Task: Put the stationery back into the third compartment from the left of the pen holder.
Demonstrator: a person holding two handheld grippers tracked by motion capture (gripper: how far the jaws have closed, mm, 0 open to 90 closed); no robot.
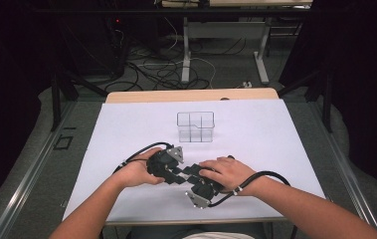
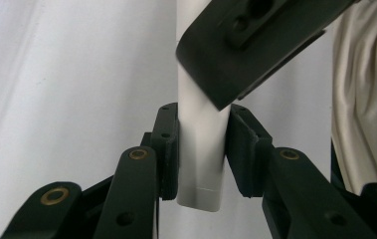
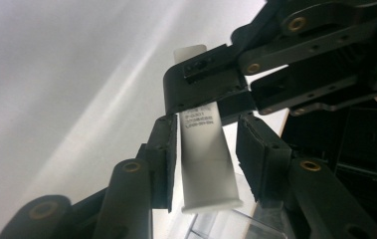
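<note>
Your left gripper (image 2: 201, 149) has its 2 pads pressed on the crimped end of the white tube (image 2: 201, 164), so it's carrying the load. In the right gripper view, your right gripper (image 3: 206, 159) sits around the tube's wider cap end w/ its jaws a bit apart: one pad looks just beside the tube, the other shows a clear gap, so no real grip there. From the high view both grippers (image 1: 183, 174) meet low over the white surface (image 1: 275, 139), near its front edge, w/ the tube between them and the clear compartment box (image 1: 195, 126) well apart, farther back.

Risks from here:
- If you loosen the left before the right has clamped, the tube prob drops to the surface and may roll.
- The tube looks soft; squeezing hard at the flat end could kink it or push contents toward the cap.
- The 2 grippers are crowded; the left's jaw overlaps the tube right above the right's pads, so closing or twisting could knock jaw on jaw and shift the tube.
- A 1-sided touch from the right could tilt the tube in the left's hold.
</note>
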